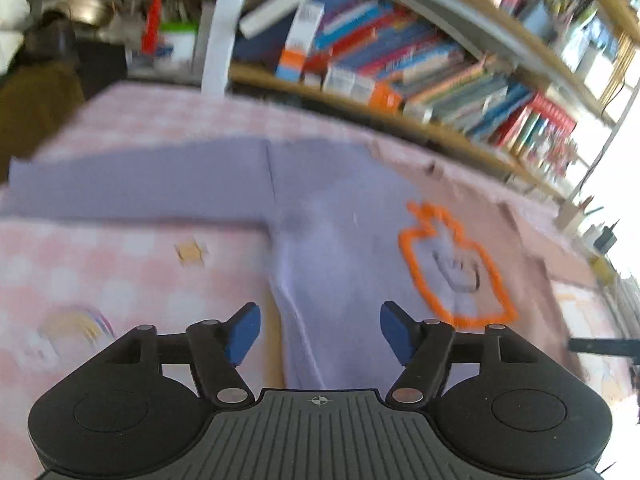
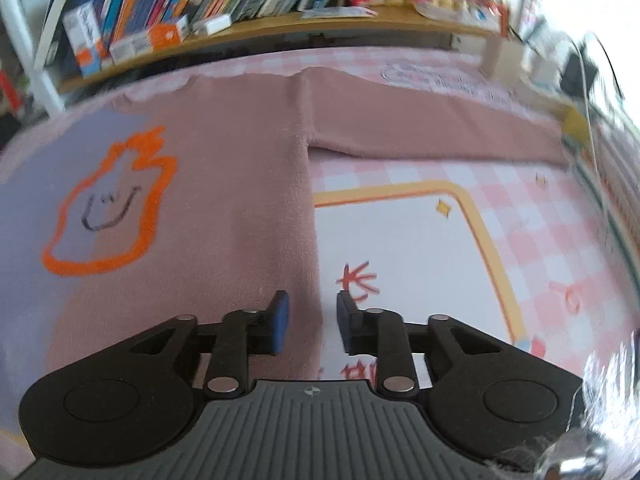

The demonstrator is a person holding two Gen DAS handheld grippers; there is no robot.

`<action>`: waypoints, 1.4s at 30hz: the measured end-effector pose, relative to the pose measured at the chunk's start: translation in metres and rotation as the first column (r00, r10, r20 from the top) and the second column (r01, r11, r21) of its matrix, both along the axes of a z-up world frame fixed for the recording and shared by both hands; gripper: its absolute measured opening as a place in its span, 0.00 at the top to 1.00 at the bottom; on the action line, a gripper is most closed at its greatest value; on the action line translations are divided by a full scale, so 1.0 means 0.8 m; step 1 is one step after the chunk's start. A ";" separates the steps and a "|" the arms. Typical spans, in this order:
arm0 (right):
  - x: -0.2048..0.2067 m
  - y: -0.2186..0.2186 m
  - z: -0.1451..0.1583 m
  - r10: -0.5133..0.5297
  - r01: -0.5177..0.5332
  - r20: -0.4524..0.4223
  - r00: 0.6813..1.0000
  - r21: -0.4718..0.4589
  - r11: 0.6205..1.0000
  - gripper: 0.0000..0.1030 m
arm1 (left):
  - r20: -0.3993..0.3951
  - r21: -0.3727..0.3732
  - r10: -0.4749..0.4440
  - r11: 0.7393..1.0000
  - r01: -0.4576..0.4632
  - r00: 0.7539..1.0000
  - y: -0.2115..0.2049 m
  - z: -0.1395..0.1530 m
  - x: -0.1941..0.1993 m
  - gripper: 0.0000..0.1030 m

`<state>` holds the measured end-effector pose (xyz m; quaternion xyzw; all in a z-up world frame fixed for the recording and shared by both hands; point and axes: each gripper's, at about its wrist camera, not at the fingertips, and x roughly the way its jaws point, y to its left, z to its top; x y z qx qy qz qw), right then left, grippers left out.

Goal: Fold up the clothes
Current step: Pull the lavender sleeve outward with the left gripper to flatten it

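A sweater (image 1: 340,220), lilac on one half and dusty pink on the other (image 2: 224,184), lies spread flat with an orange outlined smiley figure (image 1: 452,268) (image 2: 108,208) on its chest. Its lilac sleeve (image 1: 140,184) stretches out to the left, and its pink sleeve (image 2: 420,124) to the right. My left gripper (image 1: 320,332) hovers open over the lilac side edge, its blue pads wide apart and holding nothing. My right gripper (image 2: 313,320) stands open by a small gap astride the pink side edge; the pads do not press on the cloth.
The sweater rests on a pink checked mat (image 1: 120,272) (image 2: 520,240) with a yellow-framed white panel. A low wooden bookshelf (image 1: 400,64) (image 2: 240,0) packed with books runs along the far side. A white post (image 1: 218,40) stands at the back left.
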<state>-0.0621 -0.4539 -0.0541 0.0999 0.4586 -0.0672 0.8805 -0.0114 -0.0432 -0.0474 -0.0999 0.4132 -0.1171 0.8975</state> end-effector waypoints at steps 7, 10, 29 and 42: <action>-0.033 0.005 0.000 -0.011 0.014 -0.037 0.999 0.065 0.998 0.76 | -0.052 0.077 0.044 0.996 -0.040 0.998 -0.010 -0.021 0.003 0.95; -0.037 0.016 -0.002 0.012 -0.008 -0.043 0.999 0.088 0.996 0.82 | -0.050 0.046 0.083 0.996 -0.081 0.995 0.001 -0.024 0.016 0.96; -0.012 0.029 -0.003 -0.012 0.011 -0.006 1.000 -0.049 0.999 0.91 | -0.040 0.020 0.008 1.000 -0.007 0.999 -0.018 -0.034 0.028 0.96; -0.015 0.033 -0.004 -0.002 0.002 -0.007 1.000 -0.056 0.998 0.89 | -0.018 0.040 0.028 0.999 -0.027 0.999 -0.020 -0.033 0.020 0.92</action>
